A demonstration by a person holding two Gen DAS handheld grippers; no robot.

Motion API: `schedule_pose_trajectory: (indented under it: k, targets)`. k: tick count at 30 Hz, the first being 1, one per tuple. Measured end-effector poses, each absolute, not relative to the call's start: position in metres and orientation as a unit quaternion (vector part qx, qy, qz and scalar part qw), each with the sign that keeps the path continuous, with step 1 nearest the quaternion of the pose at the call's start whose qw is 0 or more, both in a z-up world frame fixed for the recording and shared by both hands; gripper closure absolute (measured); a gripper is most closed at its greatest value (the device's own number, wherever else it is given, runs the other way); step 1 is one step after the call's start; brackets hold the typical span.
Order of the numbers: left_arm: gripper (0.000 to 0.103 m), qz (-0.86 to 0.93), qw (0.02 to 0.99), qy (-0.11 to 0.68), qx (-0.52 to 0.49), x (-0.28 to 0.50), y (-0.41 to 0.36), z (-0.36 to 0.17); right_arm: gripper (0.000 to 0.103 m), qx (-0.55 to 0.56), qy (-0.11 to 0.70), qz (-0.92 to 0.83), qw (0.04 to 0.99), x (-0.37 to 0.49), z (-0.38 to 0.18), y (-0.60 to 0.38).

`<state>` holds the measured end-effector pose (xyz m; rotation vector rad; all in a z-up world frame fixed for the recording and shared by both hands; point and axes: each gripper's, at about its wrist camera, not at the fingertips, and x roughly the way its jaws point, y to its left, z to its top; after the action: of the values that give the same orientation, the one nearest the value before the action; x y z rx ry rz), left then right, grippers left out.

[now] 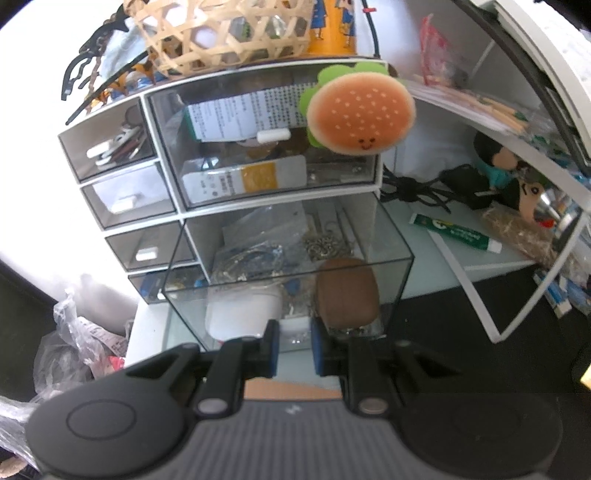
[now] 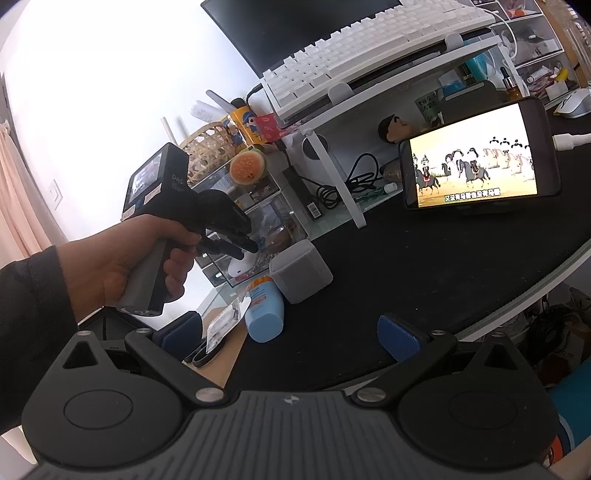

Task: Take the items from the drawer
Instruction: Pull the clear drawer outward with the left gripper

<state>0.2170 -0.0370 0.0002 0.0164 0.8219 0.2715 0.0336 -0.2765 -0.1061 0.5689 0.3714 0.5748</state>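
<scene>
**Left gripper at the open drawer**

At the front of the pulled-out drawer [image 1: 288, 280], the left hand-held gripper [image 1: 292, 347] has its blue pads set a small gap apart, and the white handle of the drawer front shows between them; whether they press on it cannot be told. Inside the clear drawer lie a white case [image 1: 243, 314], a brown oval thing [image 1: 347, 293], a metal chain [image 1: 327, 245] and plastic bags. A burger toy [image 1: 360, 112] hangs before the drawer above, in the white organizer [image 1: 162, 155]; a woven basket [image 1: 225, 33] sits on top.

From the right wrist view, a hand [image 2: 122, 258] holds the left gripper's grip, its fingers reaching into the drawer. The right hand-held gripper [image 2: 291, 341] is wide open and holds nothing, above the black desk [image 2: 406, 266]. On the desk, just before the drawer, stand a grey box [image 2: 301, 271] and a blue bottle [image 2: 264, 310] lying down. A phone [image 2: 476, 153] plays a cartoon farther right.
</scene>
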Motion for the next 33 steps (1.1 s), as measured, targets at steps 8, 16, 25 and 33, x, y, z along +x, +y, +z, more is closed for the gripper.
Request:
schedule_pose_trajectory:
  k: [8,16,25,33]
  targets:
    - [0.084,0.129,0.907,0.4,0.012,0.206,-0.041,0.0,0.0,0.273,0.181,0.279,0.903,0.034,-0.106,-0.274]
    - [0.084,0.122,0.905,0.408,0.017,0.197,-0.043,0.002,0.0,0.271,0.182,0.28,0.903,0.035,-0.106,-0.271]
    - [0.084,0.119,0.903,0.412,0.022,0.193,-0.045,0.002,0.0,0.269,0.18,0.285,0.902,0.024,-0.103,-0.275]
    - [0.084,0.111,0.903,0.414,0.022,0.185,-0.048,0.003,0.0,0.267,0.182,0.286,0.902,0.024,-0.104,-0.274]
